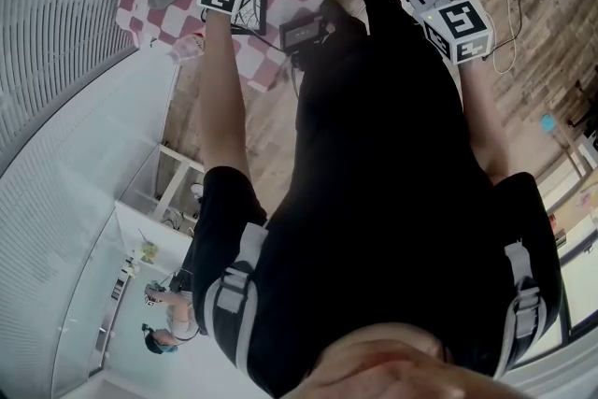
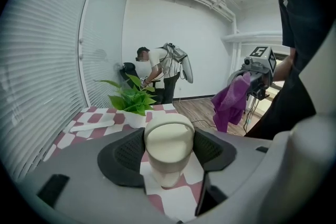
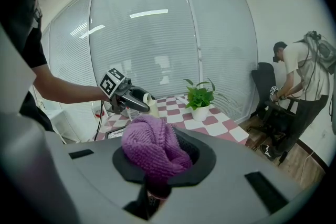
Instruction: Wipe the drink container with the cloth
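While right gripper (image 3: 160,178) pinches purple knit cloth (image 3: 151,148), left gripper (image 2: 169,157) clasps cream, round-lidded drink container (image 2: 169,136)

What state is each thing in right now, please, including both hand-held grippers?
drink container: upright, top closed, between the left jaws.
cloth: bunched, hanging from the right jaws.
left hand-held gripper: shut on the drink container.
right hand-held gripper: shut on the cloth.
potted plant: upright on the table.
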The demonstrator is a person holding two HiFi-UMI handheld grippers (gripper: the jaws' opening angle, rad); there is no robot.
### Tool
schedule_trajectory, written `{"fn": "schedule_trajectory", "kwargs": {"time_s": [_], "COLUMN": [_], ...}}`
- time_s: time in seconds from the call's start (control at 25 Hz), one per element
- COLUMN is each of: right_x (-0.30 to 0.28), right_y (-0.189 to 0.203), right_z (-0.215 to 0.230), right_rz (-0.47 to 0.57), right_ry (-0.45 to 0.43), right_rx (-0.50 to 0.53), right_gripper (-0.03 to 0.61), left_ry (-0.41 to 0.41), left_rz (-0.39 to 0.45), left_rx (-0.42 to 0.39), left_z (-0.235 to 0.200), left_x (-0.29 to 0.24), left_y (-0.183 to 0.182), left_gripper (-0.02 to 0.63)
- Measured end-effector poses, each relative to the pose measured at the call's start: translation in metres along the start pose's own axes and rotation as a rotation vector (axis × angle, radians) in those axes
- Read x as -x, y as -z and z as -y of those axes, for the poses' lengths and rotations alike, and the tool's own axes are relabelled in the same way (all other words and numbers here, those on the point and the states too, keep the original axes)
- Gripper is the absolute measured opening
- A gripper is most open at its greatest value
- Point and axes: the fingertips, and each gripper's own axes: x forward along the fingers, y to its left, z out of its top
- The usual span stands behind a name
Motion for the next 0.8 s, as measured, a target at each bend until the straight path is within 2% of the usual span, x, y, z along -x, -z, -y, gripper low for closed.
{"fn": "schedule_trajectory", "kwargs": {"time_s": [0.2, 0.44, 0.6, 0.8], "right_x": [-0.001, -0.007, -0.013, -0.022], "right_y": [-0.005, -0.007, -0.014, -0.02], "right_z": [-0.004, -0.008, -0.009, -0.009], "right_rz": [0.001, -0.015, -0.013, -0.021], "right_ry": [-0.018, -0.035, -0.055, -0.081], "right_rx": [0.019, 0.038, 0.057, 0.074], "right_gripper": [0.061, 0.06, 0.061, 0.061], "left_ry": [-0.051, -0.146, -0.198, -0.186], "left_rz": [-0.001, -0.009, 0.007, 0.014], "left_rx": [0.106, 0.363, 0.503, 0.66], "left_z": [-0.012, -0.043, -0.058, -0.065], "left_x": [0.001, 0.007, 0.012, 0.021], "left_y": [-0.004, -0.001, 0.005, 0.013], "left_gripper": [0.302, 0.302, 0.302, 0.302]}}
